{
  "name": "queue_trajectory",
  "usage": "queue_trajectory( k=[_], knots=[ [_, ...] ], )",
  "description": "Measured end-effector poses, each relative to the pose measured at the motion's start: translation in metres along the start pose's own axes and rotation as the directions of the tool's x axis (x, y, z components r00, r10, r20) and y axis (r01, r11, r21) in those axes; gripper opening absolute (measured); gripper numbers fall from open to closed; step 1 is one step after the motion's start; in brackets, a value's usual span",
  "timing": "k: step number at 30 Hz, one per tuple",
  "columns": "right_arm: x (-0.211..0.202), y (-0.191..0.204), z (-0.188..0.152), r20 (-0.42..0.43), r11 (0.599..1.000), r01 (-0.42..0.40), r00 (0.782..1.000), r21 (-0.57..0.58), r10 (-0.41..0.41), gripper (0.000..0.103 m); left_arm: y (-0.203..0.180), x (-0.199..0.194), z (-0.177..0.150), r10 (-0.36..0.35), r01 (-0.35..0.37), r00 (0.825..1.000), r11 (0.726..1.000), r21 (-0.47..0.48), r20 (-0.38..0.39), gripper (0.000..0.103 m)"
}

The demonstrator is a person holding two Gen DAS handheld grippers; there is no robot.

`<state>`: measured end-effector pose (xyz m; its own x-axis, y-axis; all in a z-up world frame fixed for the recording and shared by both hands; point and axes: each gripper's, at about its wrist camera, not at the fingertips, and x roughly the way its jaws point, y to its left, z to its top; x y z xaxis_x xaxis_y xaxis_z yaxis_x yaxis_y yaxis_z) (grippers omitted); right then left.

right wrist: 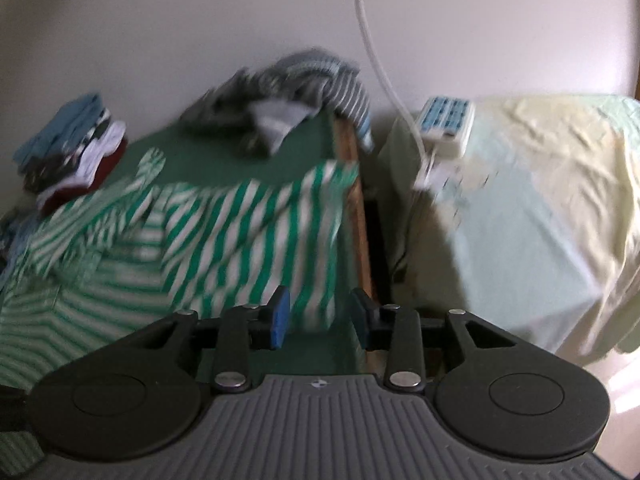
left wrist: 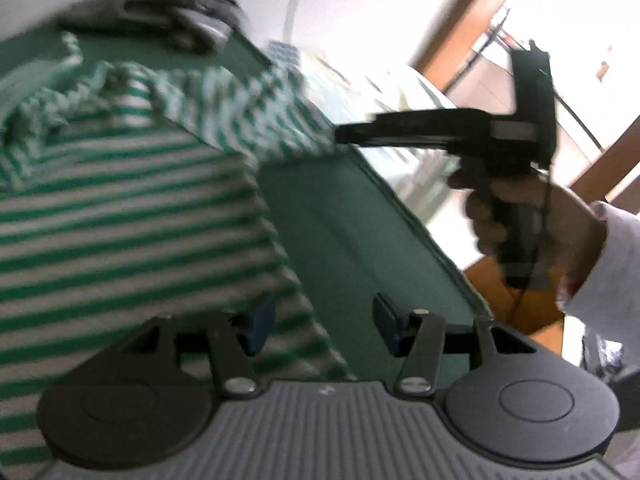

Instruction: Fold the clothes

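Both tongs are seen spread with nothing pinched: the left tongs [left wrist: 322,322] are held over the near hem of the striped shirt [left wrist: 132,208], one pad above the cloth and the other above bare green table [left wrist: 360,220], while the right tongs [right wrist: 320,316] are held at the shirt's right edge, by the table's side. The shirt is spread away from both, long axis running towards the far grey clothes [right wrist: 288,92], so either hand is judged about equally near. Heavy blur hides the shirt's far folds, and its left part is cut off.
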<state>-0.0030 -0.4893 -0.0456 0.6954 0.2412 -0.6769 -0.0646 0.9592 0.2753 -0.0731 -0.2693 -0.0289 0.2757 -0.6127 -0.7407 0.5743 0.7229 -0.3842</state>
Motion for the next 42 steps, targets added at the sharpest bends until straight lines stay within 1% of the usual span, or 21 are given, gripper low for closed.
queue_trajectory(
  k=[2,3,4,6,8,10,12,14,16,18,20,22,24,27,31,34,35,38,42],
  knots=[
    [0.007,0.007,-0.006,0.005,1.000,0.002,1.000,0.007,-0.002,0.036,-0.009,0.009,-0.003,-0.004,0.005,1.000,1.000,0.025,-0.018,0.055],
    [0.008,0.010,-0.007,0.029,1.000,0.013,1.000,0.000,-0.013,0.036,-0.012,0.012,-0.005,-0.001,0.002,1.000,0.999,0.033,-0.017,0.057],
    [0.011,0.013,-0.006,0.031,1.000,0.017,0.999,-0.010,-0.017,0.032,-0.014,0.012,-0.007,-0.002,0.002,1.000,0.999,0.036,-0.007,0.061],
    [0.018,0.018,-0.005,0.043,0.998,0.036,0.998,-0.046,-0.034,0.016,-0.012,0.011,-0.010,-0.014,0.014,1.000,1.000,0.019,0.001,0.065],
    [0.018,0.023,-0.007,0.057,0.994,0.062,0.997,-0.094,-0.057,0.011,-0.009,0.009,-0.011,-0.032,0.032,0.999,0.999,0.001,0.006,0.070],
    [0.017,0.026,-0.007,0.062,0.987,0.085,0.995,-0.135,-0.077,0.009,-0.009,0.009,-0.012,-0.040,0.040,0.999,0.999,-0.009,0.013,0.072],
    [0.017,0.023,-0.005,0.083,0.977,0.148,0.987,-0.157,-0.136,0.008,-0.013,0.009,-0.014,-0.042,0.042,0.999,0.999,0.003,0.017,0.076],
    [0.019,0.018,-0.001,0.075,0.979,0.146,0.988,-0.142,-0.137,0.008,-0.017,0.010,-0.014,-0.037,0.037,0.999,0.999,0.034,0.017,0.080],
    [0.022,0.020,0.000,0.079,0.977,0.155,0.986,-0.146,-0.145,0.008,-0.022,0.010,-0.016,-0.042,0.041,0.999,0.997,0.063,0.005,0.081],
    [0.024,0.024,0.000,0.088,0.970,0.179,0.982,-0.163,-0.166,0.009,-0.019,0.002,-0.020,-0.046,0.046,0.999,0.997,0.062,0.000,0.077],
    [0.017,0.022,0.001,0.084,0.979,0.175,0.982,-0.104,-0.167,0.018,-0.015,-0.009,-0.024,-0.044,0.044,0.999,0.997,0.055,0.003,0.077],
    [-0.001,0.019,-0.001,0.111,0.983,0.179,0.979,-0.043,-0.173,0.028,-0.007,-0.022,-0.028,-0.037,0.036,0.999,0.998,0.047,0.012,0.077],
    [-0.017,0.017,-0.003,0.120,0.985,0.172,0.978,-0.005,-0.170,0.030,0.001,-0.031,-0.034,-0.042,0.042,0.999,0.998,0.037,-0.001,0.077],
    [-0.041,0.024,-0.019,0.082,0.994,0.098,0.991,0.038,-0.101,0.031,0.015,-0.043,-0.048,-0.078,0.080,0.996,0.996,0.036,-0.045,0.077],
    [-0.066,0.046,-0.052,0.022,0.996,0.035,0.999,0.083,-0.037,0.031,0.022,-0.061,-0.063,-0.119,0.127,0.990,0.987,0.097,-0.078,0.077],
    [-0.082,0.069,-0.088,-0.019,0.997,0.041,0.999,0.068,-0.040,0.031,0.026,-0.070,-0.071,-0.144,0.158,0.985,0.975,0.154,-0.100,0.078],
    [-0.088,0.078,-0.103,-0.028,0.997,0.059,0.998,0.048,-0.057,0.031,0.027,-0.072,-0.074,-0.149,0.167,0.982,0.971,0.171,-0.112,0.078],
    [-0.107,0.096,-0.135,-0.041,0.996,0.067,0.997,0.057,-0.065,0.031,0.030,-0.077,-0.085,-0.170,0.200,0.974,0.957,0.212,-0.152,0.080],
    [-0.129,0.113,-0.167,-0.040,0.988,0.080,0.996,0.134,-0.075,0.033,0.030,-0.082,-0.096,-0.177,0.224,0.967,0.934,0.279,-0.182,0.087]
  ],
)
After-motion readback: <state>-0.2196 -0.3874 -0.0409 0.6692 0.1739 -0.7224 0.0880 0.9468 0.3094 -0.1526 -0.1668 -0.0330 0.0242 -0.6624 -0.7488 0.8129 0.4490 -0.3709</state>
